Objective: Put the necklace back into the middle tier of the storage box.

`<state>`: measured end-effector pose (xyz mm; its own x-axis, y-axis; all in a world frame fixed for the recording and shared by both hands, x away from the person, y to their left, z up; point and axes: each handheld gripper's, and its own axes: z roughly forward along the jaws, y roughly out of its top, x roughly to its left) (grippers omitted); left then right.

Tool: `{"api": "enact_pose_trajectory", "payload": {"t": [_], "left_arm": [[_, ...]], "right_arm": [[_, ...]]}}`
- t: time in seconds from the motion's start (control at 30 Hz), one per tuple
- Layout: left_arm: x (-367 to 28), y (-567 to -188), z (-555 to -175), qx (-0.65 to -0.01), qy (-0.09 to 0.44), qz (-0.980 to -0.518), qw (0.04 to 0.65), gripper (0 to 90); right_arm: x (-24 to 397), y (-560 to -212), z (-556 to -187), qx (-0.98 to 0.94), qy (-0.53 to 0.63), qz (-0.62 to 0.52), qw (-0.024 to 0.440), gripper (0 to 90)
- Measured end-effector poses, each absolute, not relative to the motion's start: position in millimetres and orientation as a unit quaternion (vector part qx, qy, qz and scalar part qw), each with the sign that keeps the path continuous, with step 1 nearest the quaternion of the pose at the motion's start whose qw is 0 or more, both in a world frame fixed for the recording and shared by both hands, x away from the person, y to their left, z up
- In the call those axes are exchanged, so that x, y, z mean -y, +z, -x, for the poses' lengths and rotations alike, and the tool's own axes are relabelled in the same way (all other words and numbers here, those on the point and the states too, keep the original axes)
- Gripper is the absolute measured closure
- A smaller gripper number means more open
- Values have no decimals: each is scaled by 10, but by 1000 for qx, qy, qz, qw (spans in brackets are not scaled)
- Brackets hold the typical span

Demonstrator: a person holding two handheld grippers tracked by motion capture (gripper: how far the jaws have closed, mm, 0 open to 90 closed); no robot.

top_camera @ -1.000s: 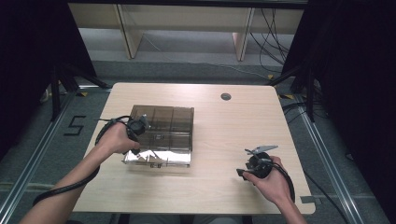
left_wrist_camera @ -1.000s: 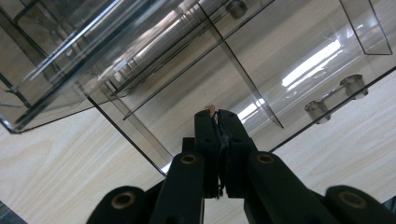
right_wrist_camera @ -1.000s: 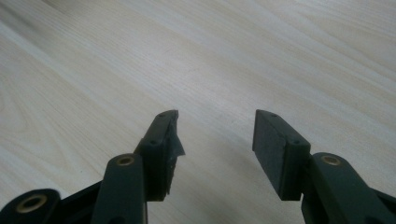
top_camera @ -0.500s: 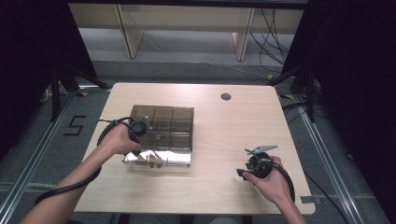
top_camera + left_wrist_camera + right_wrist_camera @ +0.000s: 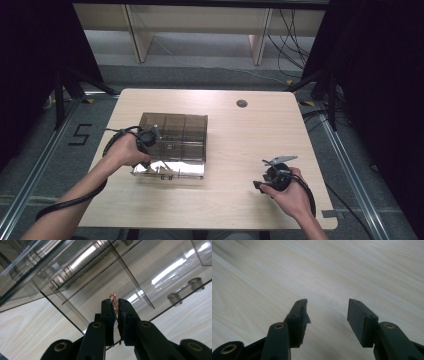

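The left gripper (image 5: 115, 307) carries a small, glittery copper-coloured piece (image 5: 114, 302) between its narrow-set jaws, which have just been opening a little; the piece sits in the slim gap at the very tips, its long axis running along the jaws and its point poking out beyond them. From here I cannot tell whether the pads press it or it merely rests there. It hangs directly over a compartment of the smoky, clear acrylic divided organiser box (image 5: 175, 131), so the way down into that cell looks to be the move that counts. In the high view the left gripper (image 5: 148, 136) sits at the box's near-left corner, far closer than the right gripper (image 5: 272, 175), which idles wide open and empty over the pale wooden table (image 5: 230, 210)
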<state>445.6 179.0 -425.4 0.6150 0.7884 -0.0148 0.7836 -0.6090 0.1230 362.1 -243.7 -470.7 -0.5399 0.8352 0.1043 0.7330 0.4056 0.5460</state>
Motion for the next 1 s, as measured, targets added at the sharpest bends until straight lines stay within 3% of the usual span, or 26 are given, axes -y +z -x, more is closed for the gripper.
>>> {"api": "enact_pose_trajectory", "payload": {"t": [1.0], "left_arm": [[-2305,-3979,-4103,-454,45,-884,103,633]], "right_arm": [[2429,-4700,-3621,-831,276,-473,94,504]]}}
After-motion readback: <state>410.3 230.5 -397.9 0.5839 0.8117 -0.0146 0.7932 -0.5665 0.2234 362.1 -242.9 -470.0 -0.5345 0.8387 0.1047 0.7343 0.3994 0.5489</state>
